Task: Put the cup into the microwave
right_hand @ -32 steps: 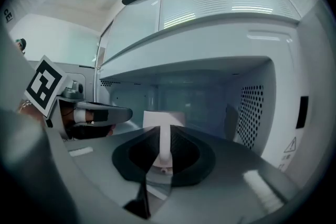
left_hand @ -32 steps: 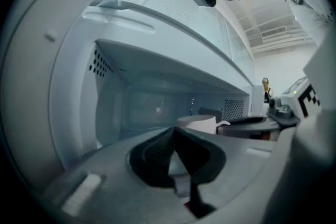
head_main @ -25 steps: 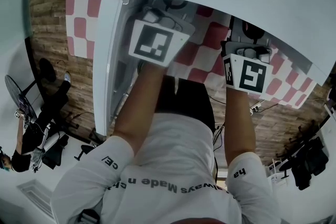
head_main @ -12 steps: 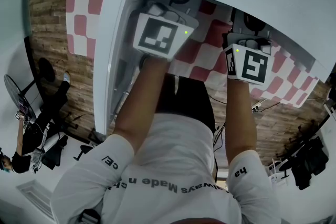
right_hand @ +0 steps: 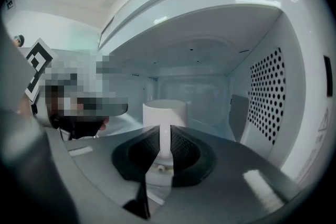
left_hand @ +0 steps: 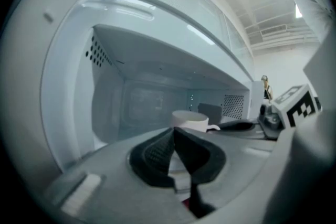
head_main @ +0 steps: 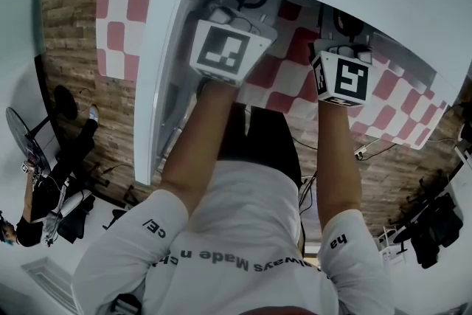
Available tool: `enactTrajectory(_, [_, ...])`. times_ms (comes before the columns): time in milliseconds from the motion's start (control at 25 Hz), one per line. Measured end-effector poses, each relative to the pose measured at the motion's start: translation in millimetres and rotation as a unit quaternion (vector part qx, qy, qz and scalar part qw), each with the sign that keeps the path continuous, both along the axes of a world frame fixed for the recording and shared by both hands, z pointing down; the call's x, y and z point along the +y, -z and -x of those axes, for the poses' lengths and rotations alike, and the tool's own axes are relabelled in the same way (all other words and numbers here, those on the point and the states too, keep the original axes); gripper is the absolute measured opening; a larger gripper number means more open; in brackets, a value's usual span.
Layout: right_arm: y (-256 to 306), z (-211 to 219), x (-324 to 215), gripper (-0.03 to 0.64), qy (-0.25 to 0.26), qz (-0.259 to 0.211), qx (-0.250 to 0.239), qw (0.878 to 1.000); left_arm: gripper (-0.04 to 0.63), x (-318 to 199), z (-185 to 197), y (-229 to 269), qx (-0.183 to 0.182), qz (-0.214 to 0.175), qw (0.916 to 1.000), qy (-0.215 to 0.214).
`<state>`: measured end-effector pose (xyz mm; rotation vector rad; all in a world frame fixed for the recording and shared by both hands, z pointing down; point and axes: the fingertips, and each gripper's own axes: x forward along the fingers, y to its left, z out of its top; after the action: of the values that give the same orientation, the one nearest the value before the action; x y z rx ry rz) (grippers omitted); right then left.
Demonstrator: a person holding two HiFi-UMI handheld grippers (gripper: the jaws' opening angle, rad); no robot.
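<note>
White mug (right_hand: 164, 113) is inside the open microwave (right_hand: 265, 107), well within its cavity, and we hold it with our right gripper (right_hand: 164, 145), jaws pinched on the mug's handle. Our left gripper (left_hand: 174, 136) reaches toward the cavity beside it, jaws closed tip to tip with nothing between them.

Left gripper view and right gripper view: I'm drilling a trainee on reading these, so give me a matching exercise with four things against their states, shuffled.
Things:
1. cup
2. left claw
3. right claw
4. microwave side wall

States:
A. shut, nothing between
B. dotted with holes
C. white, inside the cavity
D. shut on the handle

Pairs: 1-C, 2-A, 3-D, 4-B.
</note>
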<state>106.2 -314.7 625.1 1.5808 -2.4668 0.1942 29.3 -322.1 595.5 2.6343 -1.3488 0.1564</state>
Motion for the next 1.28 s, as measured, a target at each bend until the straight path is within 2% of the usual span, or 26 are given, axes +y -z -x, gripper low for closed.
enactTrajectory(120, [0, -1, 0, 0.051, -0.002, 0.008, 0.001, 1.000, 0.005, 3, 2, 2, -0.002, 0.006, 1.0000, 0.003])
enactTrajectory(280, [2, -6, 5, 0.092, -0.012, 0.023, 0.001, 1.000, 0.005, 12, 3, 7, -0.005, 0.019, 0.9998, 0.007])
enactTrajectory(720, [34, -25, 37, 0.101, -0.022, 0.043, 0.024, 0.999, 0.005, 41, 9, 40, 0.001, 0.039, 0.9989, 0.025])
enactTrajectory(1040, [81, -30, 70, 0.086, -0.017, 0.041, 0.024, 0.999, 0.005, 69, 5, 90, 0.013, 0.033, 0.9993, 0.009])
enactTrajectory(1280, [138, -25, 96, 0.071, -0.001, 0.025, 0.017, 1.000, 0.005, 96, 3, 140, 0.022, 0.022, 0.9994, -0.014])
